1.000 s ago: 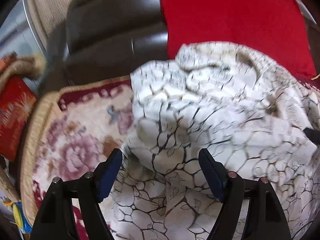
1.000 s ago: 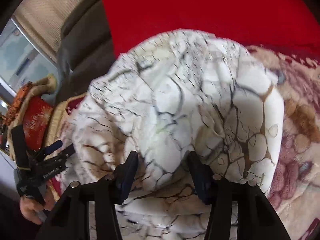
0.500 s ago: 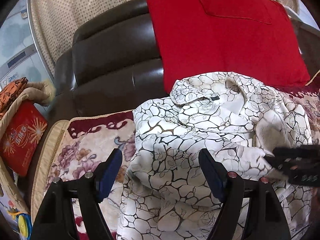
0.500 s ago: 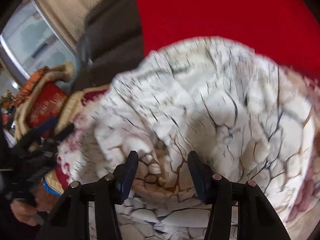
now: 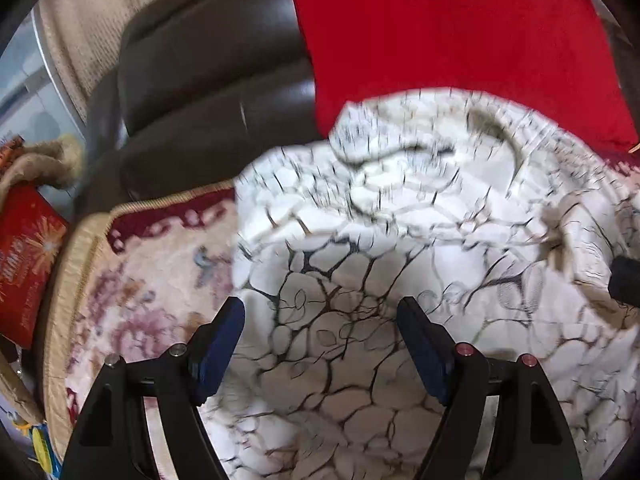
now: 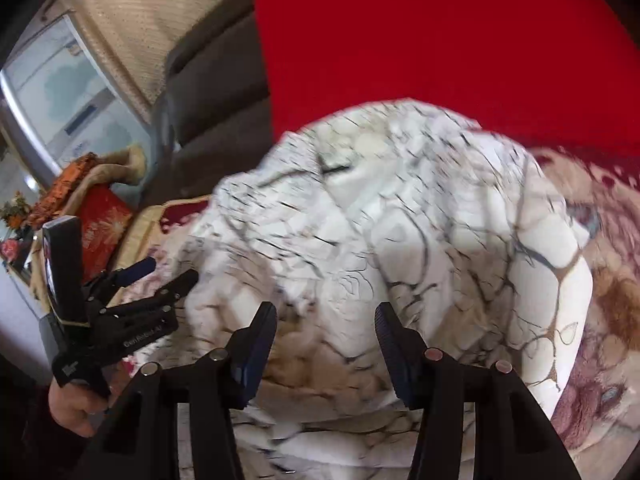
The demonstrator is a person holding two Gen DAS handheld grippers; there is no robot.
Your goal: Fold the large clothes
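Over the garment (image 5: 400,248) the left gripper (image 5: 320,320) hangs with its jaws spread wide, white cloth showing between them but nothing pinched. The right gripper (image 6: 326,328) is likewise spread above the garment (image 6: 400,220), its blue-padded fingers (image 6: 260,344) on either side of a rumpled fold, not closed on it. In the right wrist view the left gripper (image 6: 160,276) appears at the garment's left edge, held in a hand (image 6: 76,404). The garment, white with dark cracked veining, lies crumpled in a heap on a floral cover (image 5: 152,280). Behind the garment stand a red cushion (image 5: 460,40) and a dark sofa back (image 5: 208,80). Left of it sits a red box (image 5: 24,264).
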